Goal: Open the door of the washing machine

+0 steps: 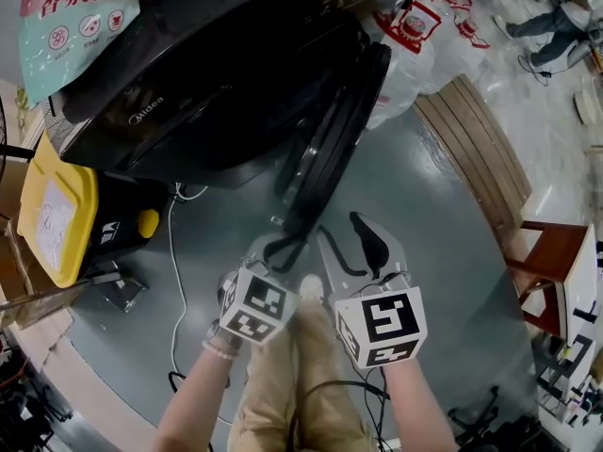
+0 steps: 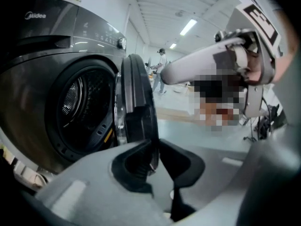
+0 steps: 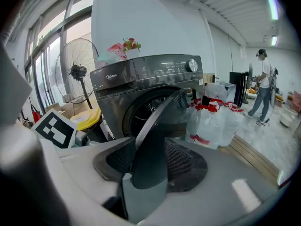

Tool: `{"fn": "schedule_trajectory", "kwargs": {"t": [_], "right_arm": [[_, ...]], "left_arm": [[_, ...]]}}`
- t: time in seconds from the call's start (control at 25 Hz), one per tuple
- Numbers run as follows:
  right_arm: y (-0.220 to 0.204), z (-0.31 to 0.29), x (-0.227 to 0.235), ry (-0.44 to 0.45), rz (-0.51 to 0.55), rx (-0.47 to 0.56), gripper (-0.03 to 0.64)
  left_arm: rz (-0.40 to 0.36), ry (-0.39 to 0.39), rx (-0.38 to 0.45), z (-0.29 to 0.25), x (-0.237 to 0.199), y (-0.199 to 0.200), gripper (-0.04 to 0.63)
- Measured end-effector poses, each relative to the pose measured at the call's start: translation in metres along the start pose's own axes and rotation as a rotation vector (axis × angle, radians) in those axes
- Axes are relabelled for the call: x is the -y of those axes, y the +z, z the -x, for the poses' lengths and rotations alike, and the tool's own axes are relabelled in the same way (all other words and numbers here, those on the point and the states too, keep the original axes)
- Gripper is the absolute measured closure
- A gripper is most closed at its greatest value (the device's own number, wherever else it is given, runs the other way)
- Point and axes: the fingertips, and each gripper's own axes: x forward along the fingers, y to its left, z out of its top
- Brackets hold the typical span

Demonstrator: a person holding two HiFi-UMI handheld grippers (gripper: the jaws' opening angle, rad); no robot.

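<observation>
The dark grey washing machine (image 1: 188, 102) fills the top of the head view. Its round door (image 1: 334, 139) stands swung out towards me, edge on. My left gripper (image 1: 283, 245) is at the door's lower rim. In the left gripper view the door's rim (image 2: 136, 102) runs down between the two pads, and the left gripper (image 2: 155, 161) is shut on it, beside the bare drum (image 2: 82, 107). My right gripper (image 1: 349, 243) hangs just right of it, jaws wide open. In the right gripper view the door (image 3: 155, 131) shows between the right gripper's (image 3: 150, 161) fingers without being pressed.
A yellow lidded bin (image 1: 57, 210) stands left of the machine, and a detergent bag (image 1: 75, 17) lies on top of it. White plastic bags (image 1: 415, 55), a wooden platform (image 1: 476, 149) and a wooden chair (image 1: 551, 252) are to the right. A cable (image 1: 172, 281) trails across the floor.
</observation>
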Motion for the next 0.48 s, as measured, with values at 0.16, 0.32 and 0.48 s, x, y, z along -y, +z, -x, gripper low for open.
{"fn": "schedule_trajectory", "kwargs": {"t": [0.16, 0.32, 0.48], "right_arm": [[0.004, -0.002, 0.004, -0.004, -0.030, 0.000, 0.437], [0.007, -0.010, 0.005, -0.017, -0.056, 0.004, 0.437], [0.003, -0.018, 0.010, -0.060, -0.093, -0.026, 0.437]], "left_arm": [[-0.003, -0.019, 0.018, 0.006, 0.007, 0.005, 0.553], [0.001, -0.002, 0.034, 0.027, -0.003, 0.007, 0.594], [-0.003, 0.025, 0.037, 0.053, -0.016, 0.003, 0.601]]}}
